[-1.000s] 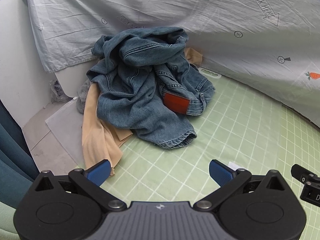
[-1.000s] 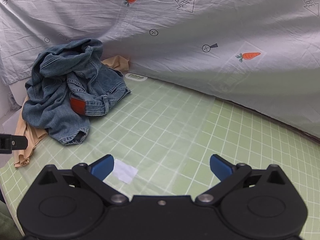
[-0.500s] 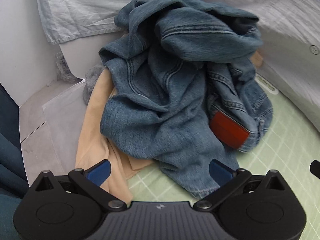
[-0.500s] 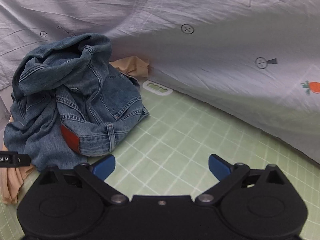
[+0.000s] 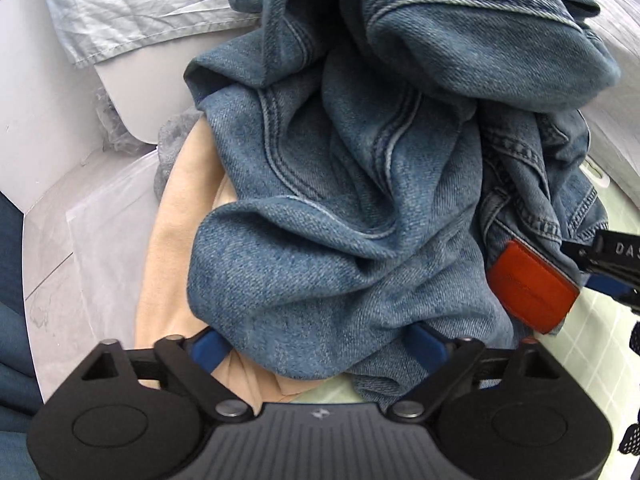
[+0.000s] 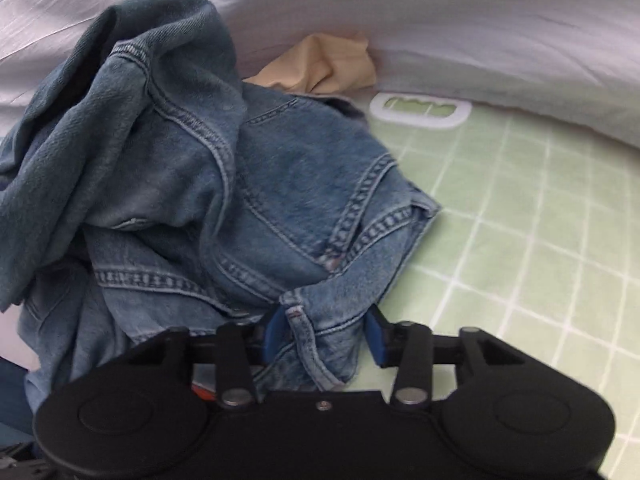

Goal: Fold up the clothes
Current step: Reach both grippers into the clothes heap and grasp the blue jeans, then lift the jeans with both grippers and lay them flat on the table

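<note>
Left wrist view: jeans [image 5: 360, 208] crumpled on a beige garment [image 5: 172, 248]; left gripper [image 5: 316, 346] spread wide around a fold.
Right wrist view: right gripper [image 6: 326, 332] narrowed onto the waistband, grip uncertain; green mat [image 6: 520, 240] beneath.
Handling: likely heavy, floppy denim; waistband seams hold best.

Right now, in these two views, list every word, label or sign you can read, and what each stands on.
"DAS", cut off at the edge of the left wrist view: on the right gripper.
Red patch on the jeans: marking too faint to read.
White label on the green mat: blurred, unreadable.
</note>
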The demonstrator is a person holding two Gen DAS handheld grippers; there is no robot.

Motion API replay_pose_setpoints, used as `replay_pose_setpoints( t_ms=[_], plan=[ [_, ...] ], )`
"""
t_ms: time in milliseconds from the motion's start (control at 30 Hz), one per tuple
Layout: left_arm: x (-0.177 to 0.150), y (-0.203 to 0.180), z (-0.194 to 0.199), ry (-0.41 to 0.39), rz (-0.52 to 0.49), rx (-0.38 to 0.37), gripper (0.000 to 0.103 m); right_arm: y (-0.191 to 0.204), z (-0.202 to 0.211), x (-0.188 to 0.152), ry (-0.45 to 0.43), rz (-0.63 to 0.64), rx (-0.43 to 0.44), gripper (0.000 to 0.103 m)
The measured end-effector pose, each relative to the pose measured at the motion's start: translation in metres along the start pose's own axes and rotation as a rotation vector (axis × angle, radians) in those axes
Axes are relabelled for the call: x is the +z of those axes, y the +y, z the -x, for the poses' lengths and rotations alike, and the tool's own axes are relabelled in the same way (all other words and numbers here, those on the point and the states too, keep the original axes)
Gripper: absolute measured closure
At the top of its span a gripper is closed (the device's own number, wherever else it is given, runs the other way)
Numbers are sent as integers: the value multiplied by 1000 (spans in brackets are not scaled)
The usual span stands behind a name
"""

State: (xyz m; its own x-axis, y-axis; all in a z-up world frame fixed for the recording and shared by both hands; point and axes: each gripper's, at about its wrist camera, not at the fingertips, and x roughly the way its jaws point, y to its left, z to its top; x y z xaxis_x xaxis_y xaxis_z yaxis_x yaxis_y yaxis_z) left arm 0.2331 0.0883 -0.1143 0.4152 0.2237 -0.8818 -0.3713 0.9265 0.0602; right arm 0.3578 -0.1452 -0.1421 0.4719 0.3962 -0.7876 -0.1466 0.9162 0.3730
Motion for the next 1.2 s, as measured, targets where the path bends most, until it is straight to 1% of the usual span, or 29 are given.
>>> replay_pose_setpoints(
  t_ms=[33, 67, 100, 133, 200, 267, 367, 433, 533, 600, 800, 867, 967, 1067, 1133, 1200],
  plan=[
    [0, 0, 1, 4, 1, -1, 25, 1, 1, 0, 5, 4, 6, 72],
    [0, 1, 1, 10, 8, -6, 34, 2, 3, 1, 12, 1, 18, 80],
    [0, 2, 1, 14, 21, -10, 44, 2, 5, 0, 15, 1, 25, 82],
    [0, 4, 2, 17, 32, -15, 49, 2, 11, -1, 3, 10, 19, 85],
    [0, 7, 6, 17, 49, -38, 69, 2, 22, -4, -21, 29, 7, 86],
    [-2, 11, 13, 10, 68, -61, 72, 0, 38, -10, -59, 48, -14, 87],
    [-6, 11, 27, -21, 60, -64, 75, -10, 72, -19, -133, 42, -56, 88],
    [-11, 9, 36, -39, 52, -68, 76, -23, 101, -26, -190, 21, -91, 88],
    [-19, 5, 52, -68, 32, -75, 77, -38, 149, -41, -281, 31, -166, 89],
    [-26, 1, 66, -96, 18, -81, 77, -47, 184, -55, -346, 60, -248, 89],
    [-52, -9, 107, -178, -18, -101, 79, -113, 303, -118, -503, 22, -571, 90],
    [-60, -14, 113, -180, -45, -110, 79, -137, 343, -139, -550, 4, -679, 90],
    [-82, -28, 123, -170, -91, -132, 79, -193, 398, -176, -561, -87, -852, 90],
    [-113, -49, 133, -138, -150, -158, 82, -252, 445, -218, -534, -192, -1034, 90],
    [-136, -64, 138, -109, -188, -178, 94, -286, 478, -244, -531, -283, -1101, 90],
    [-164, -81, 147, -84, -227, -199, 94, -313, 506, -268, -535, -353, -1155, 90]
  ],
)
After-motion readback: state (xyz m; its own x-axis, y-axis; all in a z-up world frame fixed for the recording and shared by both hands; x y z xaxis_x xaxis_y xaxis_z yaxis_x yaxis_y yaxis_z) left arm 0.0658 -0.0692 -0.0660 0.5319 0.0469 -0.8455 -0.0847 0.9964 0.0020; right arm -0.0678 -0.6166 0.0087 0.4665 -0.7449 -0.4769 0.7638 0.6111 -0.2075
